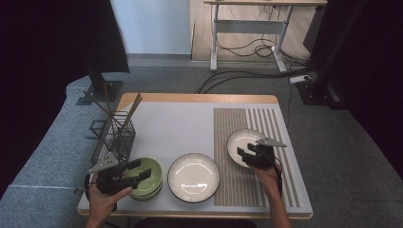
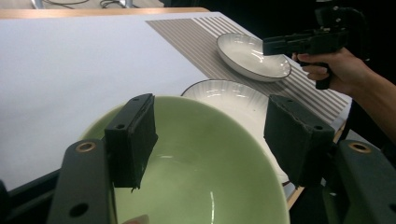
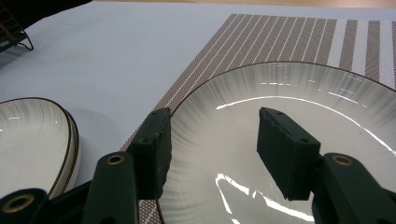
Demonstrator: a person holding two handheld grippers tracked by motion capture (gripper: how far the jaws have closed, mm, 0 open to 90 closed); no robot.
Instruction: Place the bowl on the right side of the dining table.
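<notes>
A stack of green bowls (image 1: 148, 183) sits at the table's near left. My left gripper (image 1: 141, 171) hovers over it, open; in the left gripper view the top green bowl (image 2: 201, 182) lies below and between the spread pads (image 2: 133, 137) of the left gripper (image 2: 212, 140), with nothing gripped. A white plate (image 1: 193, 177) rests in the middle front. A second white plate (image 1: 240, 140) lies on the striped placemat (image 1: 266, 123). My right gripper (image 1: 242, 156) is at its near edge. In the right gripper view the right gripper (image 3: 217, 149) stands open just above this plate (image 3: 289, 93).
A black wire rack (image 1: 114, 135) holding several chopsticks stands at the left edge behind the bowls. The middle plate (image 3: 32, 140) appears at the left of the right gripper view. The person's right hand (image 2: 336, 65) holds the other gripper over the far plate (image 2: 247, 56).
</notes>
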